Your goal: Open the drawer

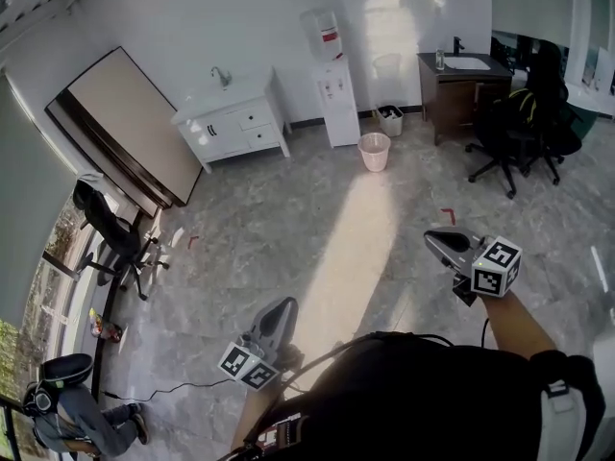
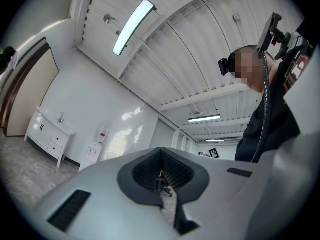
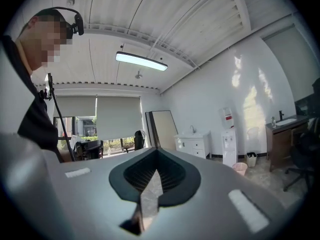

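Observation:
The white cabinet (image 1: 237,123) with drawers and a tap on top stands against the far wall, well away from both grippers. It also shows small in the left gripper view (image 2: 50,139) and in the right gripper view (image 3: 196,145). My left gripper (image 1: 284,305) is held out over the bare floor, jaws together and nothing in them (image 2: 161,151). At the right, my right gripper (image 1: 434,239) points left over the floor, its jaws also closed to a thin slit and holding nothing (image 3: 157,153).
A water dispenser (image 1: 333,89) and a pink bin (image 1: 374,151) stand right of the cabinet. A dark sink vanity (image 1: 459,89) and black office chairs (image 1: 519,123) fill the back right. A board (image 1: 135,128) leans at left, near another chair (image 1: 115,238). A person (image 1: 77,416) crouches at lower left.

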### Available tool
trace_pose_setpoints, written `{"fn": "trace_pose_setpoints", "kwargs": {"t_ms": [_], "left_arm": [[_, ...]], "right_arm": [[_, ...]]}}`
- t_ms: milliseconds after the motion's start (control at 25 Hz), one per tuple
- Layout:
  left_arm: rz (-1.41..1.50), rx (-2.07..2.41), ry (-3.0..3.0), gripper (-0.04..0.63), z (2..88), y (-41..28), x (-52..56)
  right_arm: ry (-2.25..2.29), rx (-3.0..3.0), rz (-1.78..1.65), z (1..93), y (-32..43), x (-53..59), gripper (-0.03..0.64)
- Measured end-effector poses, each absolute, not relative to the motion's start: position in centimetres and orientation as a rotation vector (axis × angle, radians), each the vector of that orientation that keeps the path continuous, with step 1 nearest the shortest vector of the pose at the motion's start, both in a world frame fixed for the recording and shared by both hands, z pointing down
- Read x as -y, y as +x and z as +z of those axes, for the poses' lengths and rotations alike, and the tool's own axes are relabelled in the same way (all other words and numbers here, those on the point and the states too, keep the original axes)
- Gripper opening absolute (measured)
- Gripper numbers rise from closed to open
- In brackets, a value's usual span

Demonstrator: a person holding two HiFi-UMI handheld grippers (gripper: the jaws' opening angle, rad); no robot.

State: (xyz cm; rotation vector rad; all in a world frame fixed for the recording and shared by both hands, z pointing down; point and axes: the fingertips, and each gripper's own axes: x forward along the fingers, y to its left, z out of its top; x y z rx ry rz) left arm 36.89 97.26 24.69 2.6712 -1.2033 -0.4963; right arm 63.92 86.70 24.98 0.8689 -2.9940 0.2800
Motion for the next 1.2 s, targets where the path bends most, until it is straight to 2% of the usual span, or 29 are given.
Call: {"fn": "trace_pose_setpoints", "kwargs": {"t_ms": [480,800,1000,1200], "left_arm": [[-0.476,1.042,2.762,0.0,21.8,23.6,-85.9],[-0.454,0.987,2.757,0.0,23.6,16.2,-80.6],[-0.445,0.972,2.743,0.0,24.6,14.3,-78.2],[-0.425,1.011,2.703,0.0,25.8,14.5,-75.2]], "right_arm": [[1.062,2.968,0.254,22.6,52.1,-78.6,-0.005],[1.147,2.928,0.269,23.9,45.9,-74.2,-0.005],[1.103,2.925,0.27,24.4,42.6,-71.4,-0.005],[1.053,2.937,0.292,25.2,42.4,-67.2,-0.005]]}}
